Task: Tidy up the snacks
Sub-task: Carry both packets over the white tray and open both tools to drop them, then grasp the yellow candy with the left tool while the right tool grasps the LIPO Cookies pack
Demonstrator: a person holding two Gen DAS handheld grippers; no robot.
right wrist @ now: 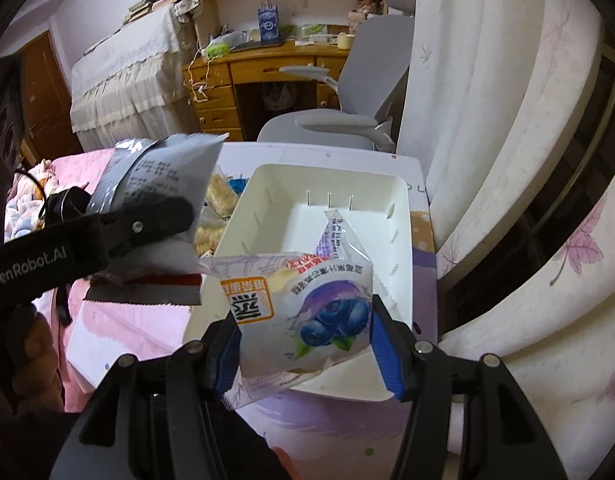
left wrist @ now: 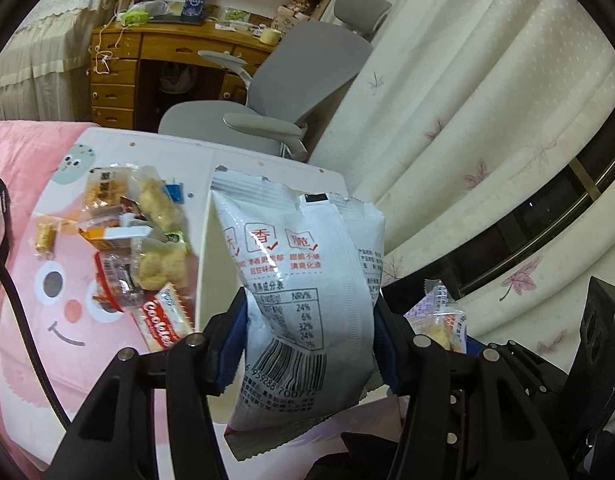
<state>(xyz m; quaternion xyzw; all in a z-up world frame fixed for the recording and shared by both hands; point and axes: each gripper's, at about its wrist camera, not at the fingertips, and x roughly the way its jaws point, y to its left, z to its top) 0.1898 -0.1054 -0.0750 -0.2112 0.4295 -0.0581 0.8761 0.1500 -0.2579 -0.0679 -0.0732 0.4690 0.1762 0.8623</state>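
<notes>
Left gripper [left wrist: 309, 336] clamps the large white foil snack bag [left wrist: 303, 280]; your right gripper [right wrist: 303, 344] pinches a small blueberry-print sachet [right wrist: 307, 316] above the white plastic bin [right wrist: 267, 184]. Delivery step: next, lower and release each inside.

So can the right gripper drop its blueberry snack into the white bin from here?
Probably yes: the right gripper holds the blueberry snack just above the white bin, with nothing between.

One big white snack bag [left wrist: 307, 280]; one small blueberry snack packet [right wrist: 307, 316]; one white plastic box [right wrist: 267, 184]; one grey chair [left wrist: 303, 64].
</notes>
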